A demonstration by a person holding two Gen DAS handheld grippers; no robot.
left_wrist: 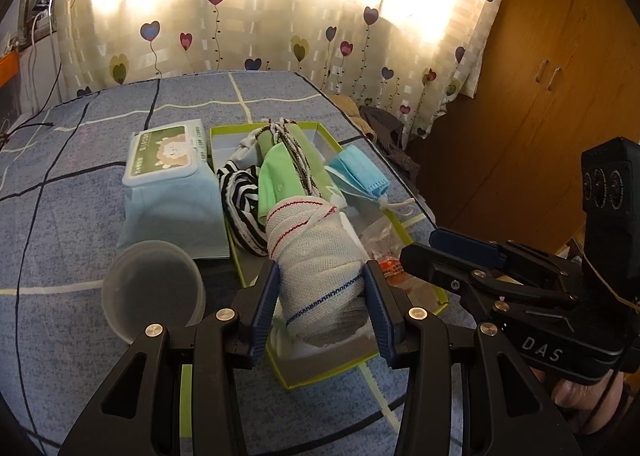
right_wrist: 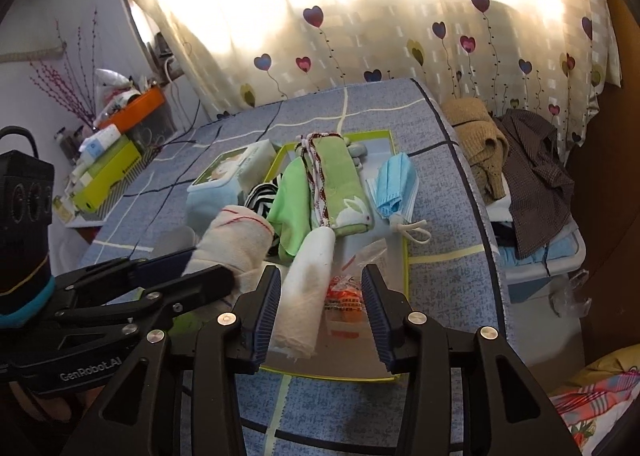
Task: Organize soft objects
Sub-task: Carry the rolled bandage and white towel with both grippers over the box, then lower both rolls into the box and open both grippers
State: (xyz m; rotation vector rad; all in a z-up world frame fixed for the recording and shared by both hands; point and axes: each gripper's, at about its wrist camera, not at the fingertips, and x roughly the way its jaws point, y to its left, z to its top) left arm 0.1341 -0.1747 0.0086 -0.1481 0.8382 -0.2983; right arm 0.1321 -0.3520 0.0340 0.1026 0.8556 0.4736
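Bedroom, backlit heart-print curtain (left_wrist: 280, 16) at 12 o'clock, wooden wardrobe (left_wrist: 560, 76) at 2 o'clock. Bed (left_wrist: 80, 176), blue patterned cover, bears all items. Green-rimmed shallow box (right_wrist: 402, 256), centre of the bed: holds a green rabbit-print cloth (right_wrist: 344, 192), a lighter green cloth (right_wrist: 290, 204), a striped black-and-white piece (left_wrist: 242, 196), a plastic-wrapped orange packet (right_wrist: 344, 296), and a white rolled cloth (right_wrist: 306, 296) lying along the box floor. Wet-wipe pack (left_wrist: 172, 184), just beside the box at 9 o'clock. Blue face mask (right_wrist: 394, 188), draped on the box's rim at 3 o'clock, loops hanging outside. Translucent cup (left_wrist: 152, 288), on its side at 8 o'clock. Left gripper (left_wrist: 322, 304): fingers clenched on a bundled mesh cloth with red and blue stitching (left_wrist: 316, 256), carried low over the near end of the box. Right gripper (right_wrist: 320, 300): fingers released, spread either side of the white roll, clear of it. Hazards, judged: the bundle, released at this angle, may unroll or land on the near rim and tip out; it may nudge the white roll loose; both grippers sit close and could collide; the mask looks liable to slide off the bed.
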